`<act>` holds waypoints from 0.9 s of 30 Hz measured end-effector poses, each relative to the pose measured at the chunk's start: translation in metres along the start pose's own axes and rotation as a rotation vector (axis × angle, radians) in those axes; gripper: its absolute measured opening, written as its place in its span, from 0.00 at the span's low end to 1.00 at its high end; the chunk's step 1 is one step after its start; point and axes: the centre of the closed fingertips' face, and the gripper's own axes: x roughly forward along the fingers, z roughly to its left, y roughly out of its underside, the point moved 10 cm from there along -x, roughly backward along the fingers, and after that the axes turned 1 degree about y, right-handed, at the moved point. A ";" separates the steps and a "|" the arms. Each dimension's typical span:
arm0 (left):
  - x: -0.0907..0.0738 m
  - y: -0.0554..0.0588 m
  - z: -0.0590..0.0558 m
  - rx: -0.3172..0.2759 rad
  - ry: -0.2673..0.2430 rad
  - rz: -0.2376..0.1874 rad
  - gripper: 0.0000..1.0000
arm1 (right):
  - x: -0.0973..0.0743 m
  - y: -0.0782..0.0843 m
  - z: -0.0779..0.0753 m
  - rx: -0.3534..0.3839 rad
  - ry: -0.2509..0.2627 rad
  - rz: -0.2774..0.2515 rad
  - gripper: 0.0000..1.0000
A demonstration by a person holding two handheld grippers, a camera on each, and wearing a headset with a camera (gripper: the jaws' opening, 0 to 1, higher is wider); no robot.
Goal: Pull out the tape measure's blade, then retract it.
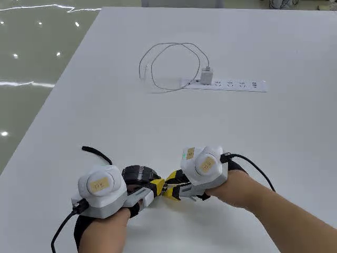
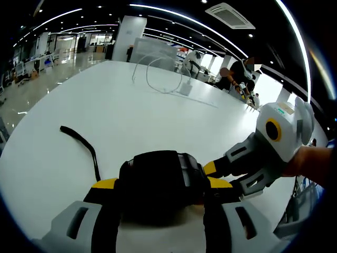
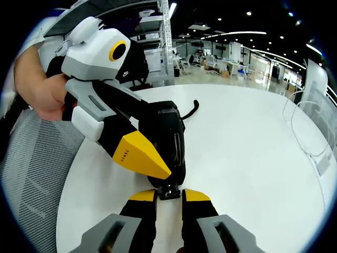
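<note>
The black tape measure point(image 1: 139, 173) lies low on the white table point(image 1: 158, 121) near its front edge, its black wrist strap point(image 1: 97, 153) trailing off to the left. My left gripper point(image 1: 148, 182) is shut on the case, which sits between its yellow-tipped jaws in the left gripper view point(image 2: 160, 185). My right gripper point(image 1: 169, 186) points left at the case. In the right gripper view the tape measure point(image 3: 169, 139) stands just ahead, and my right gripper point(image 3: 168, 198) is shut on the small blade hook point(image 3: 168, 191) at the case mouth. Almost no blade shows.
A white power strip point(image 1: 227, 84) lies at the far middle with a charger point(image 1: 206, 75) plugged in and a looped white cable point(image 1: 167, 62). The table's left edge point(image 1: 50, 100) drops to a glossy floor. A mesh chair point(image 3: 31, 174) stands near the front edge.
</note>
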 end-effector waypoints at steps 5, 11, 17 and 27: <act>0.001 0.001 0.001 -0.010 0.006 -0.001 0.62 | 0.000 0.001 0.000 0.013 0.006 0.000 0.20; 0.001 0.001 0.001 -0.012 0.011 -0.003 0.62 | 0.000 0.000 0.001 0.023 0.001 -0.007 0.23; -0.001 0.002 0.004 -0.028 0.015 -0.010 0.65 | -0.001 -0.001 0.001 0.037 0.002 -0.015 0.31; -0.003 0.002 0.003 -0.021 0.025 -0.016 0.67 | -0.001 -0.002 0.003 0.062 0.003 -0.022 0.41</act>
